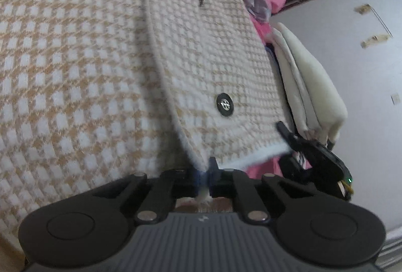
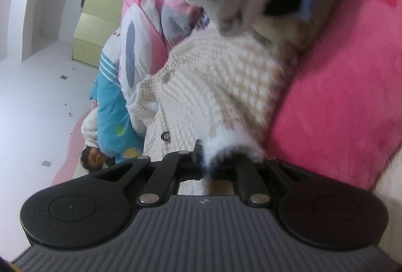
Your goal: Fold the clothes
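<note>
Fig. Two-gripper fold of a checked knit cardigan (image 1: 88, 66) w/ dark buttons (image 1: 225, 104).

Step in hand (judged): carrying the front panel's hem across to make a fold. To do it well, keep both pinches level and evenly apart so the white-trimmed hem stays taut and straight; bring it over w/o dragging the layer beneath; set down flat before letting go. Knit looks thick and stretchy, so pulling hard would prob. skew the checks.

Left gripper (image 1: 204, 177): jaws closed narrow on the hem corner of the upper panel; white trim is pinched between them. Cardigan spreads up and away from the tips, filling most of left wrist view.

Right gripper (image 2: 209, 166): jaws closed on a fuzzy white edge of the same cardigan (image 2: 213, 86); right finger mostly hidden by fabric. In left wrist view it shows at the hem's far corner (image 1: 314, 151).

Surroundings: pink blanket (image 2: 339, 96) beside garment; cream folded cloth (image 1: 314, 86) just beyond; pink/blue bedding (image 2: 140, 46) further off.
</note>
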`<state>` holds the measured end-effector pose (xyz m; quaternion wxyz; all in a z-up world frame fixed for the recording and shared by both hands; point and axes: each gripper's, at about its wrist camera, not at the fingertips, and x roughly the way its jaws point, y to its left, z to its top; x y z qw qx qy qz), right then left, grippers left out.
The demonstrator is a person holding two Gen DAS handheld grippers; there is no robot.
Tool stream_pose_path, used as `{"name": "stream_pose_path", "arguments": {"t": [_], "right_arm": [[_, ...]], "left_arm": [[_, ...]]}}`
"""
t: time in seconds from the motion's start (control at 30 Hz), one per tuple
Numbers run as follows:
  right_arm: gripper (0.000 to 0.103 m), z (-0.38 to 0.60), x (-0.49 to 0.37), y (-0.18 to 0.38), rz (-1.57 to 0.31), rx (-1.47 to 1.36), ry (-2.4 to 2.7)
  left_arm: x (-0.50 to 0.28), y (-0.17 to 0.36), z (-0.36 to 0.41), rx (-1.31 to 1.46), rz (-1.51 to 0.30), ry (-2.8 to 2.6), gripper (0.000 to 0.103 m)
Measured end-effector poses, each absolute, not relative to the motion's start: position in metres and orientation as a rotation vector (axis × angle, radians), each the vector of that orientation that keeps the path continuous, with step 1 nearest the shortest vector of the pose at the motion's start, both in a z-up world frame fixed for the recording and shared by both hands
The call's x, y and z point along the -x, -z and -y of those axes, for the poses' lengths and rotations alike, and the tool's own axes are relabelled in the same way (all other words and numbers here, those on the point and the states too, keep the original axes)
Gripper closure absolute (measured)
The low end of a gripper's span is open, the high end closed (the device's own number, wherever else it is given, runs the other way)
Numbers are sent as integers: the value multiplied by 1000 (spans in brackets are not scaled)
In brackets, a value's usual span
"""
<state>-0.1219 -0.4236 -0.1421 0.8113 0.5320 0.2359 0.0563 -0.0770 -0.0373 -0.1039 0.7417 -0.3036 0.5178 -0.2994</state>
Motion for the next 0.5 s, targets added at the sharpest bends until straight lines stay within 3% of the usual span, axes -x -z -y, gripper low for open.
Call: {"name": "stream_pose_path", "arguments": {"t": [0.23,0.4,0.5], "right_arm": [[102,414,152,78,-363,-979,-171],[102,415,151,131,-547,-1023,-90],[102,416,157,126,-505,-1029,-106]], "left_arm": [[95,65,43,597,-1072,774,98],[89,100,40,552,-1153,662,98],[92,80,40,529,-1074,698,98]]}}
